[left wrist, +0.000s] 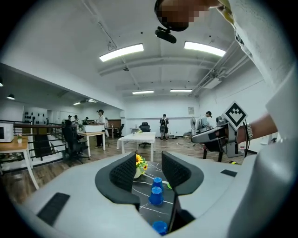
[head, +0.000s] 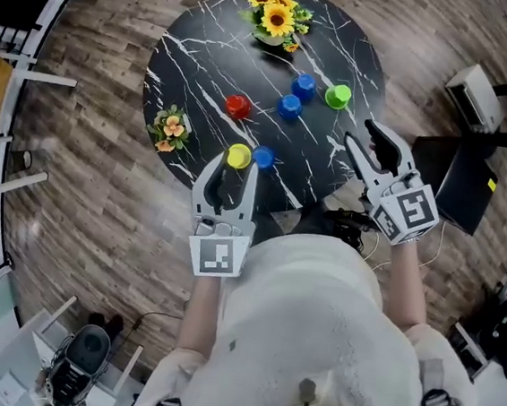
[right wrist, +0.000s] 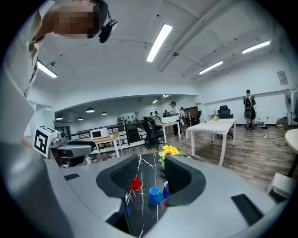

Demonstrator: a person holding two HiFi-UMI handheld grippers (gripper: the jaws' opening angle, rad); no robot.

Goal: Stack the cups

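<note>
Cups stand singly, axes upright, on the bench [head: 206, 57]. A yellow cup [head: 239, 155] and a blue cup [head: 263, 157] sit just before the tips of the left tongs [head: 233, 170], that hand nearest. The red cup [head: 237, 107], two further blue cups [head: 290, 107] and green cup [head: 338, 96] lie farther off, ahead and left of the right tongs [head: 362, 137]. Both tongs gape partway, gripping nothing.
</note>
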